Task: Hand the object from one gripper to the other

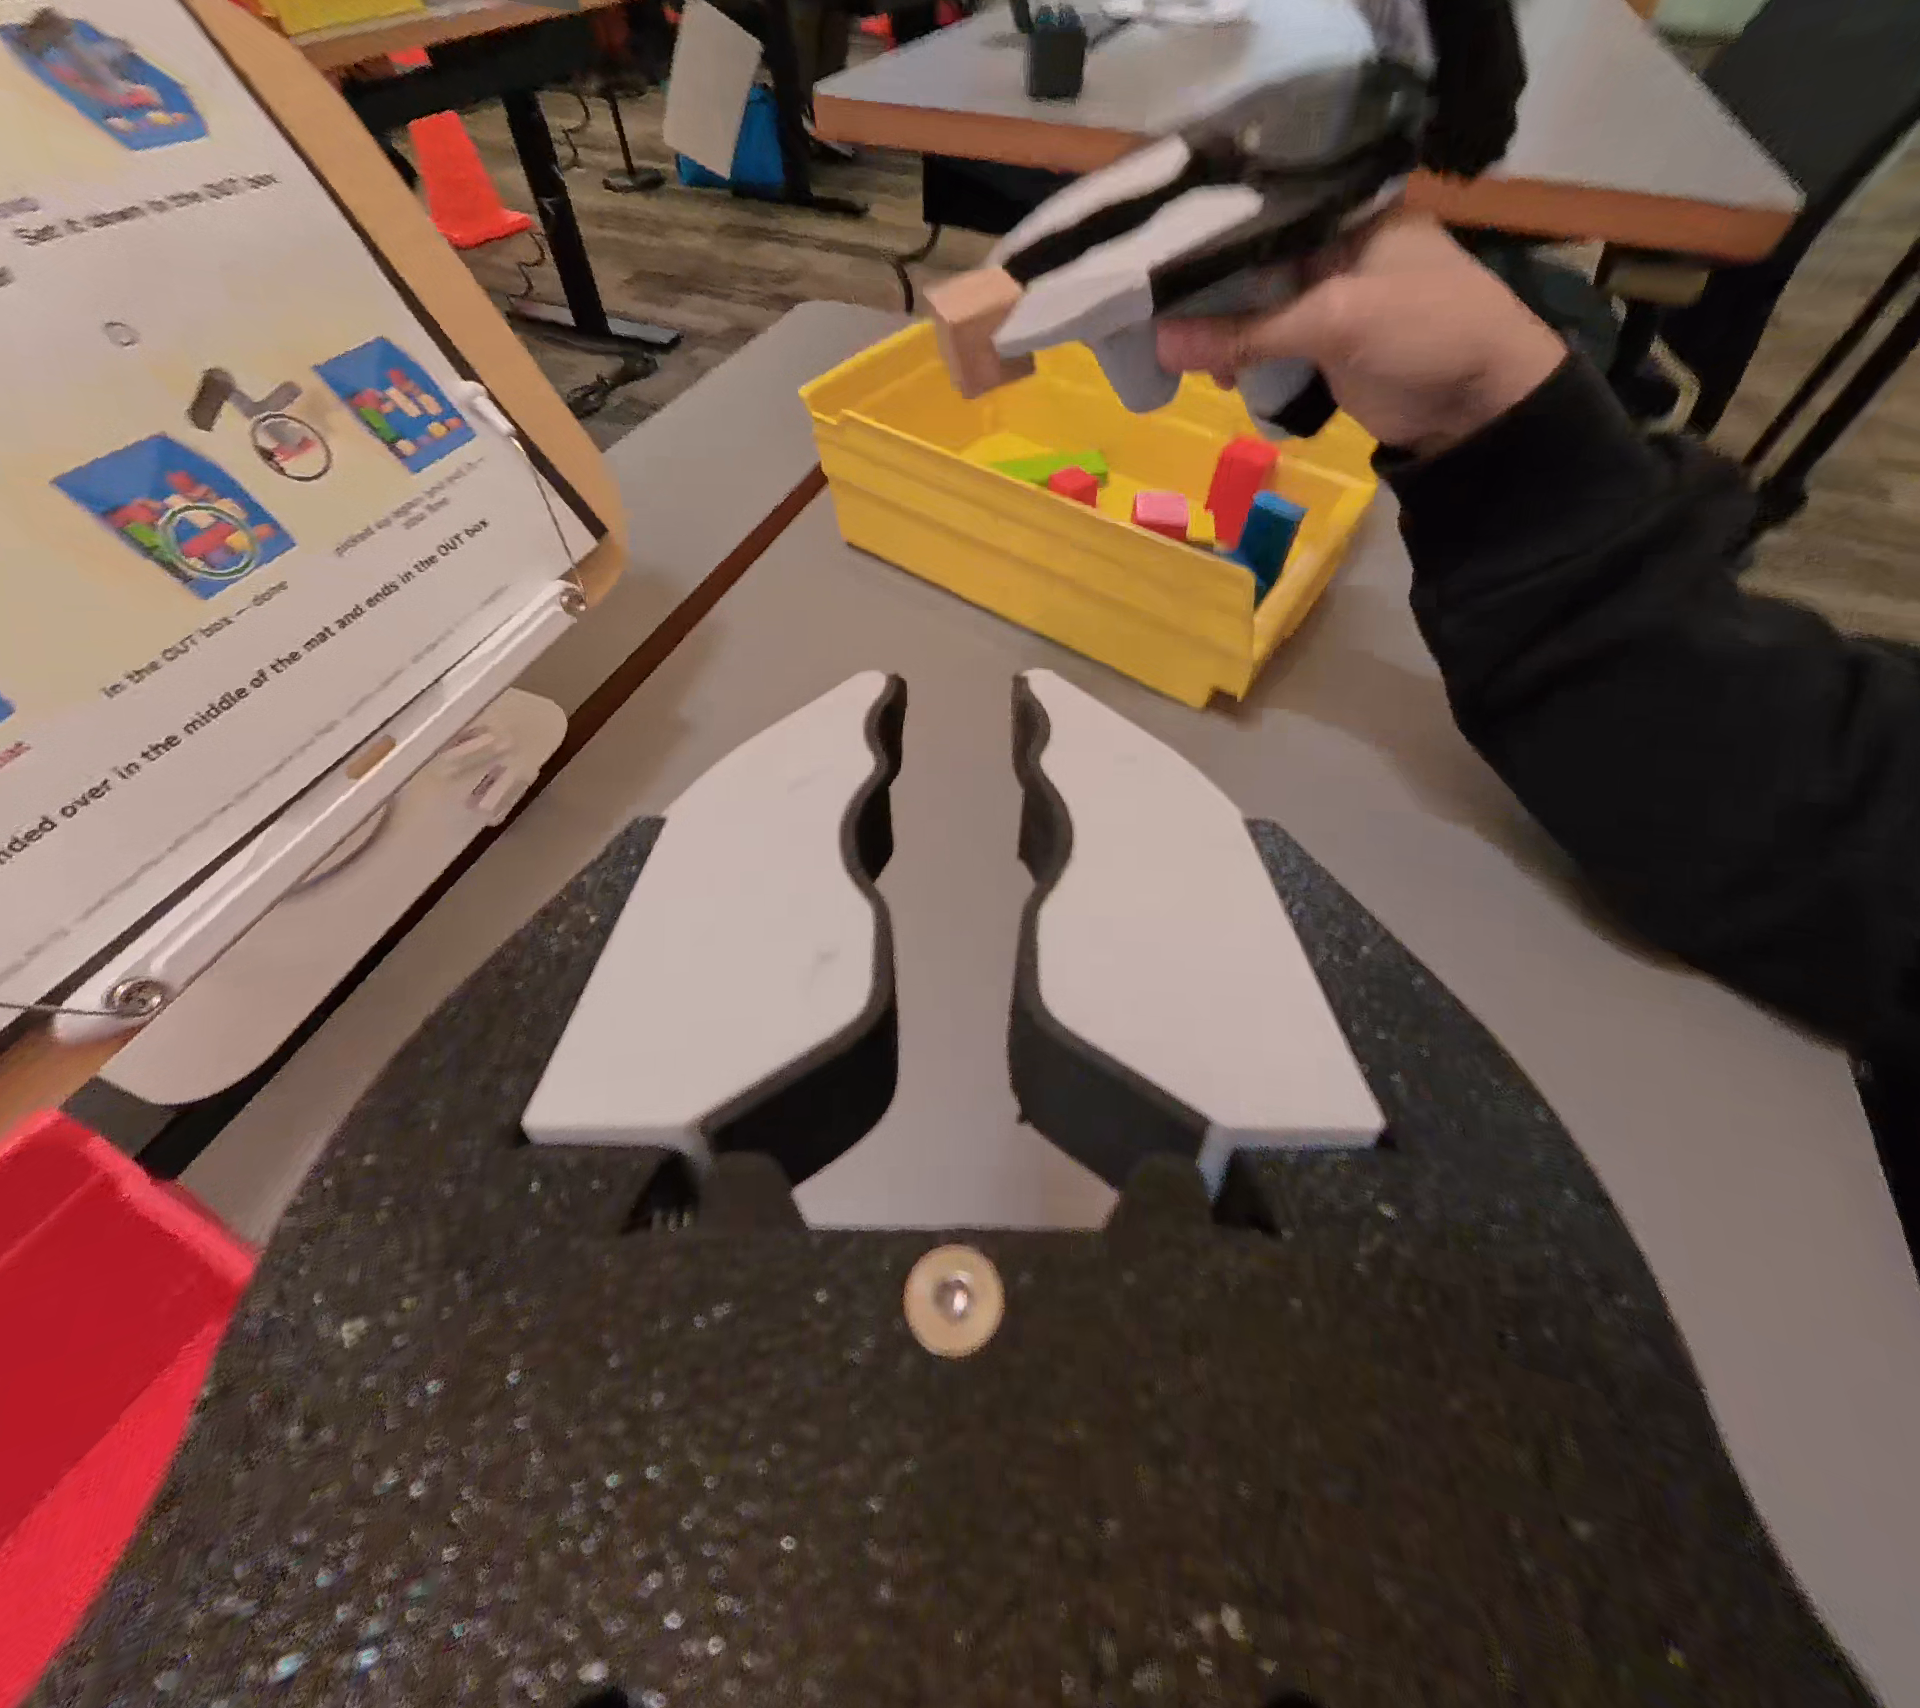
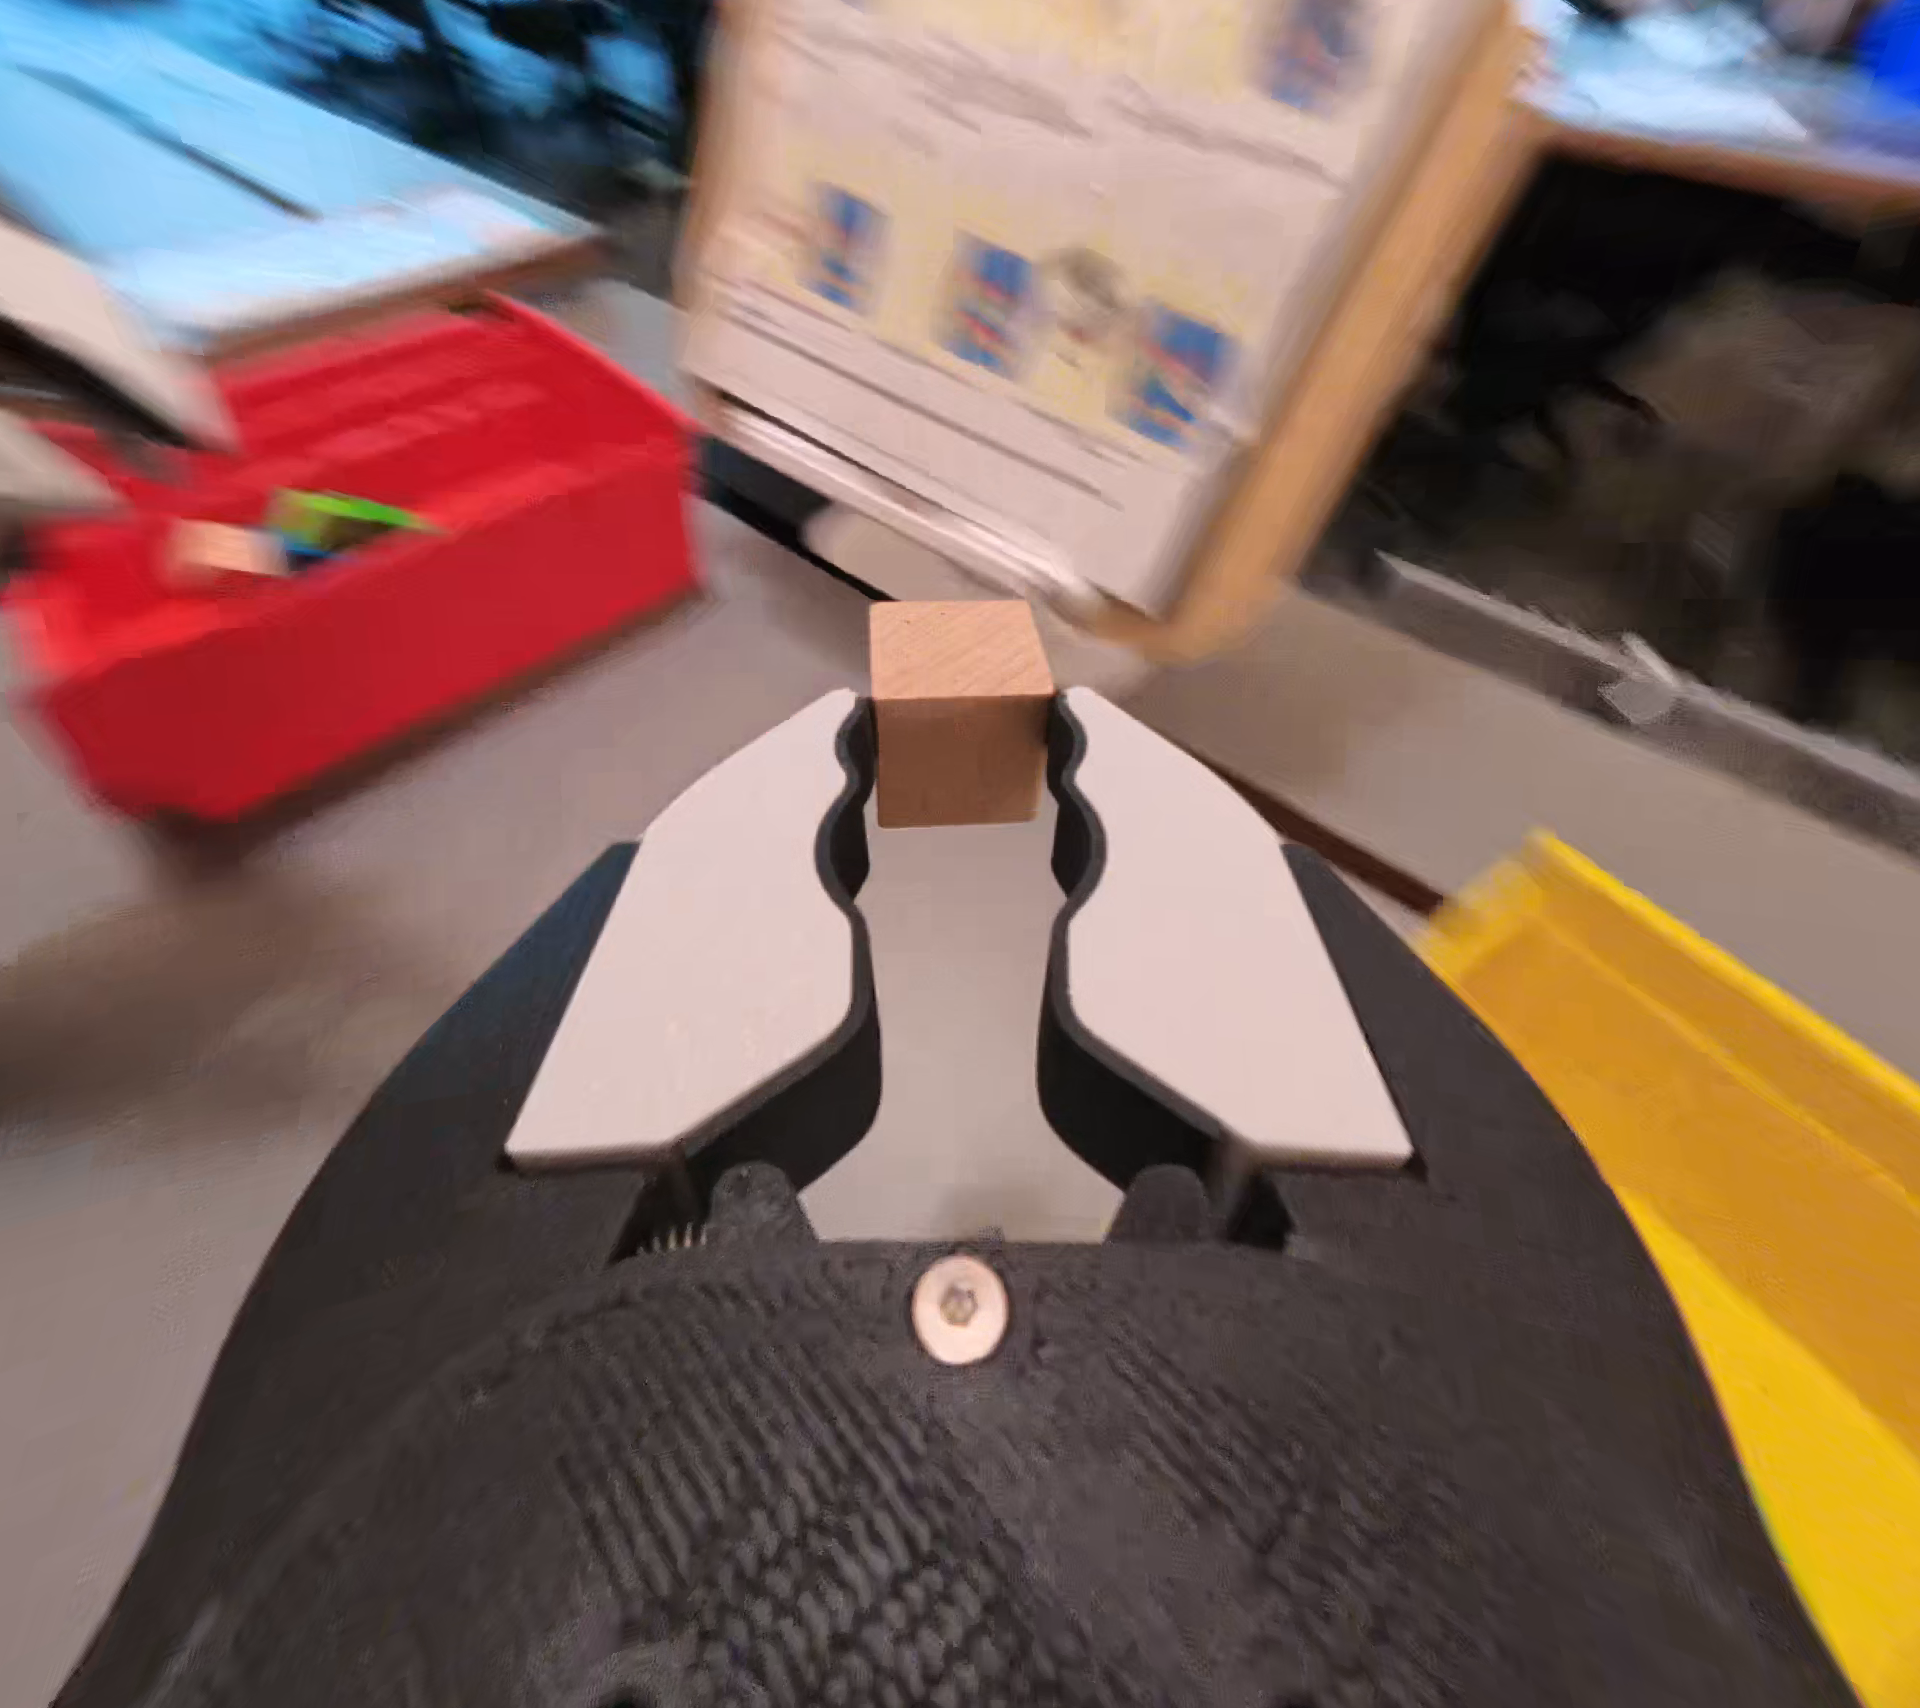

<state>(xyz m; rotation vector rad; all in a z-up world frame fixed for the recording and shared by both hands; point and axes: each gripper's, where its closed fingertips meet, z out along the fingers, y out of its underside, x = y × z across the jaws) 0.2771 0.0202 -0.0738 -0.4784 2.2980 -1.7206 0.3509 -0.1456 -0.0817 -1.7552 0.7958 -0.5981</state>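
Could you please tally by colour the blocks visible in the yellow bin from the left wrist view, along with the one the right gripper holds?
Green: 1
Red: 2
Pink: 1
Blue: 1
Plain wood, in the right gripper: 1
Total: 6

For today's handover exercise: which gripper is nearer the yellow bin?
Right. The right gripper, clamping a wooden cube, hangs above the yellow bin's far rim; the left gripper sits open, short of its near wall.
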